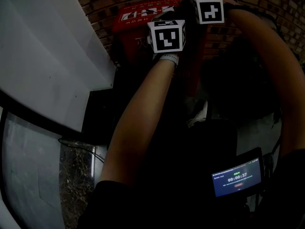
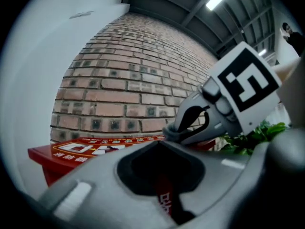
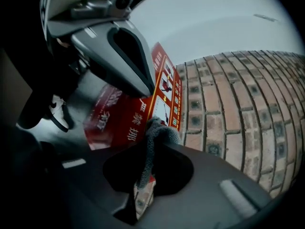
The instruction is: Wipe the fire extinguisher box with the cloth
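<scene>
- The brick wall sits right behind the fire extinguisher box; a long stroke could scrape metal on brick.
- Your left tongs are together, empty.
- Your right tongs are clamped on the cloth. Thin pinch, may slip under pressure.
- Box front is too dark in head view.

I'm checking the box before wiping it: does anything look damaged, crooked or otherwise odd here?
Nothing stands out. The red fire extinguisher box sits against the brick wall, its printed top panel looks intact, and the grey cloth is pinched in the right gripper. Dim light could hide fine marks.
</scene>
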{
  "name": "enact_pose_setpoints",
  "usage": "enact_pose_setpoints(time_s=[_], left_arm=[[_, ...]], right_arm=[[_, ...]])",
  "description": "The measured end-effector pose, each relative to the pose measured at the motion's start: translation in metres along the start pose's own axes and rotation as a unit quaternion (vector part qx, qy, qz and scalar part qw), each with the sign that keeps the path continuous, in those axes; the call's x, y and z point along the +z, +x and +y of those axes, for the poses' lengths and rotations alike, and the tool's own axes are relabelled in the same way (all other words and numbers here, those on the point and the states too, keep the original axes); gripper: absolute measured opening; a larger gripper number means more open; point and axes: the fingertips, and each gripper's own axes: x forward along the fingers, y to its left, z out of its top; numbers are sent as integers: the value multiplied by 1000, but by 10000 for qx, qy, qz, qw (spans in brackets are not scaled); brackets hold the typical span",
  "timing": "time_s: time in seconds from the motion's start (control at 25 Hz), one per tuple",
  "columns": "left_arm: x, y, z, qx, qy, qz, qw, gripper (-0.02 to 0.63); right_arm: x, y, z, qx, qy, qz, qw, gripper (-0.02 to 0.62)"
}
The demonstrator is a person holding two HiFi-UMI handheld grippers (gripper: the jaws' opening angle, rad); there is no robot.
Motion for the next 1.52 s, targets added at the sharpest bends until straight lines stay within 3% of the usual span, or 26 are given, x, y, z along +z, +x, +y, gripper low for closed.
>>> enact_pose_setpoints(time_s=[0.4, 0.52, 0.64, 0.76, 0.88, 1.0, 1.28, 1.52], left_arm=[[-4, 3, 7, 138, 50, 100, 9998, -2], [-5, 4, 8, 158, 72, 99, 9998, -2], [0, 1, -1, -2, 12, 67, 10000, -2], [-2, -2, 0, 11, -165, 186, 9997, -1], [-2, 0, -18, -266, -424, 209, 9985, -2], [2, 6, -37, -470, -273, 157, 9984, 0], [-2, 18, -38, -500, 48, 146, 9986, 0], [0, 19, -40, -521, 97, 14, 9986, -1]], right_arm=[[15, -40, 37, 667, -85, -157, 9976, 25], [11, -46, 38, 783, 186, -186, 9966, 25], [-17, -44, 18, 535, 544, 83, 9970, 26], [-41, -29, -8, 185, 476, 385, 9980, 25], [-62, -11, -31, -175, 455, 547, 9973, 26], [-79, 14, -47, -359, 444, 715, 9958, 26], [-101, 77, -61, -448, 20, 1077, 9932, 26], [-108, 79, -62, -361, -45, 1308, 9907, 25]])
